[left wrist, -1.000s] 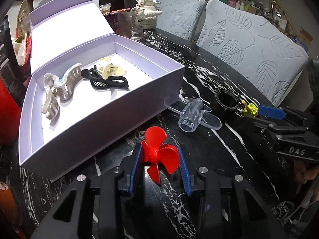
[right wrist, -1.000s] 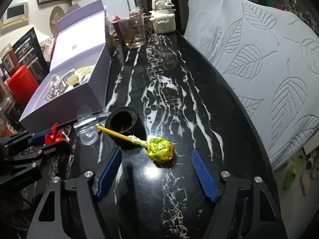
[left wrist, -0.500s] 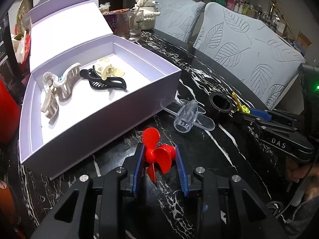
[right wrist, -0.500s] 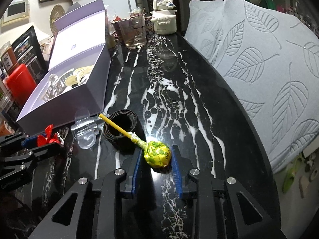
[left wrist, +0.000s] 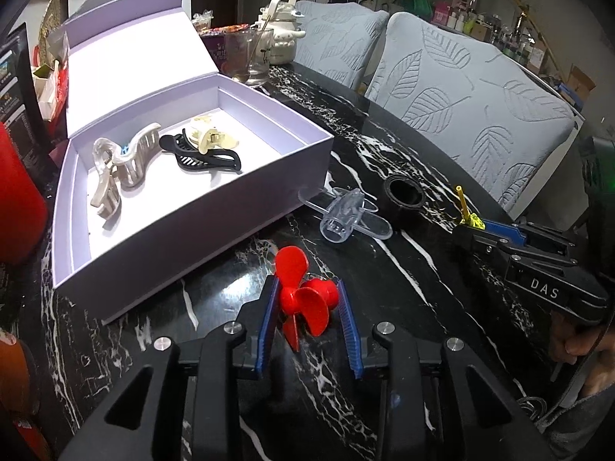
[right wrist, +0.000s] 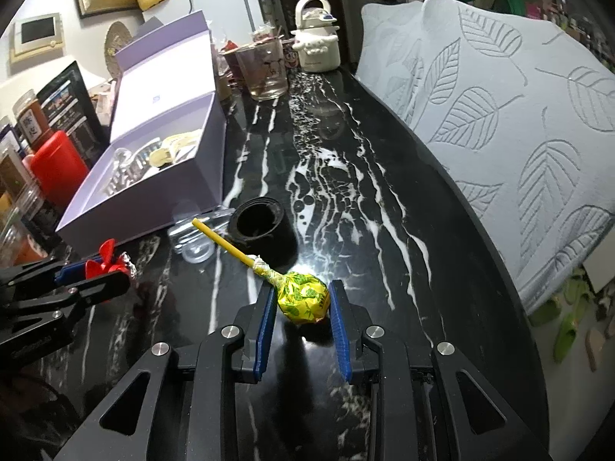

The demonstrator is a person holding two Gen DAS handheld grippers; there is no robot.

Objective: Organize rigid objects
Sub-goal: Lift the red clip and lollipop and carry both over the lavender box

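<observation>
Left gripper (left wrist: 307,301) clamps red propeller (left wrist: 303,299) over the desk (left wrist: 384,269), lilac box (left wrist: 230,207) ahead-left with hair clips seen only here; right gripper (right wrist: 301,299), jaws having just closed, pinches yellow lollipop (right wrist: 303,297), black ring (right wrist: 261,226) just ahead.

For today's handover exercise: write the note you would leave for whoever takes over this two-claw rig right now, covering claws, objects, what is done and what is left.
Left claw: shut on the red propeller, low over the black marble table.
Right claw: jaws have just closed on the head of the yellow lollipop, stick pointing away.
Lilac box: open, holding three hair clips, pearl, black and cream.
Still on the table: clear clip and black ring, beside the box.
Left to do, probably: put propeller and lollipop in the box, then those two.
</observation>
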